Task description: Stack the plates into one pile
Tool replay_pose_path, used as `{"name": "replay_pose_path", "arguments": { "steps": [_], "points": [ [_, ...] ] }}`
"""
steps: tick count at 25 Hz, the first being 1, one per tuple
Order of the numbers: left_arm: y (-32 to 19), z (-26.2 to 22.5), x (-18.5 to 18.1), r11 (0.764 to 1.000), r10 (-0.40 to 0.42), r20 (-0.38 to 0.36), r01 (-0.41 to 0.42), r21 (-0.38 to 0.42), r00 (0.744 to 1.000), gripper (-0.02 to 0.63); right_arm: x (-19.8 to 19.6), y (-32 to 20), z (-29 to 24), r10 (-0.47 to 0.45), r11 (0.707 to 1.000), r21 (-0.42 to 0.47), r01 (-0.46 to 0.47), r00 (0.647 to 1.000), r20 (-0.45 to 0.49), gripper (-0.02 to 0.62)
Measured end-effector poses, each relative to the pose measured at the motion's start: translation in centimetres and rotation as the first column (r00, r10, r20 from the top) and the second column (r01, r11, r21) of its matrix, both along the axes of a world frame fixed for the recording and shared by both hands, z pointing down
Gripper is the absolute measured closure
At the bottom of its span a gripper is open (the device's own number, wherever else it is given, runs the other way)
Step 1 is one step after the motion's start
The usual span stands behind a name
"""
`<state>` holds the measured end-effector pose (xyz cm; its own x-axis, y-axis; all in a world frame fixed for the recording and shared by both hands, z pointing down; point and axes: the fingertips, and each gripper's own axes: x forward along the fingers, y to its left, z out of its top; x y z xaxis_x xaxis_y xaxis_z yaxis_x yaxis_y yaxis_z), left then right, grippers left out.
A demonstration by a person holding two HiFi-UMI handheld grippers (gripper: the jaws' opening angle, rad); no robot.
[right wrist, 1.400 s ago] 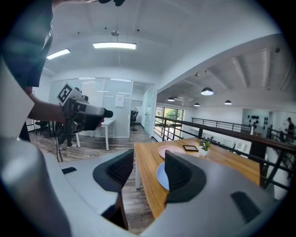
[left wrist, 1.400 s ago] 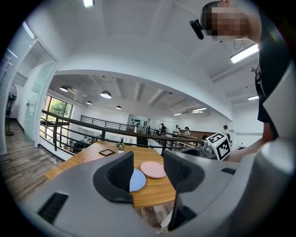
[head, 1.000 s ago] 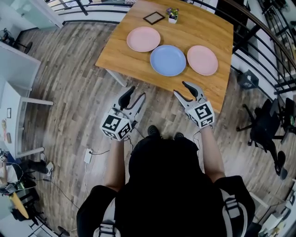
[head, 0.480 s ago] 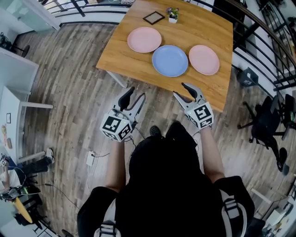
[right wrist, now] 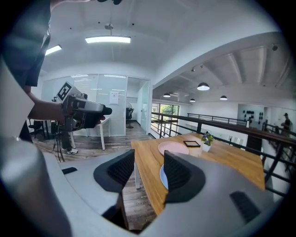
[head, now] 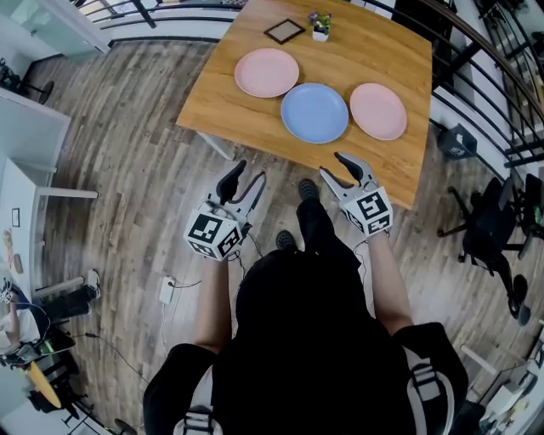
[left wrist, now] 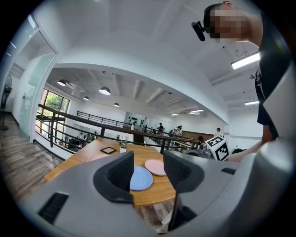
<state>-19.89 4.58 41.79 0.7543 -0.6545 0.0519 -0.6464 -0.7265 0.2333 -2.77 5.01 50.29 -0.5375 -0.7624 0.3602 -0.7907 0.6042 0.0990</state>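
Tabletop (head: 221,106), three unstacked plates (head: 314,112); left tongs (head: 251,170) empty, agape; right tongs (head: 331,163) likewise, lately narrowing.

**Open loft office, wood underfoot**

Grey-brown plank floor (head: 119,170) runs under a wooden table (head: 217,106). Black railing (head: 170,17) borders the mezzanine. White desks (head: 25,127) stand at the left, a black office chair (head: 489,229) at the right. Glass partitions (right wrist: 92,104) and a strip light (right wrist: 107,40) brighten white walls.

Office — glass partitions (right wrist: 92,104), white desk (head: 19,183), swivel chair (head: 486,229)
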Motion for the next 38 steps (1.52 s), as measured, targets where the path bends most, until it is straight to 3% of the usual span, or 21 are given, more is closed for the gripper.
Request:
{"name": "replay_pose_path", "arguments": {
  "steps": [15,27,38],
  "points": [
    [-4.4,1.9,1.7,0.998,-0.014,0.016,0.015,-0.066,1.000,0.402,1.0,-4.9,2.7,-0.023,0.996,-0.087,0.024,1.000,0.017,0.393],
    [-7.3,4.8,1.9,0.987,-0.060,0.041,0.066,-0.148,0.997,0.402,1.1,-8.4,7.4,-0.098,0.979,-0.185,0.086,0.994,-0.055,0.393],
    [-9.2,7.0,5.2,0.980,-0.013,0.074,0.027,-0.195,0.997,0.402,1.0,-10.4,12.1,-0.154,0.954,-0.273,0.127,0.985,-0.079,0.396]
  ]
}}
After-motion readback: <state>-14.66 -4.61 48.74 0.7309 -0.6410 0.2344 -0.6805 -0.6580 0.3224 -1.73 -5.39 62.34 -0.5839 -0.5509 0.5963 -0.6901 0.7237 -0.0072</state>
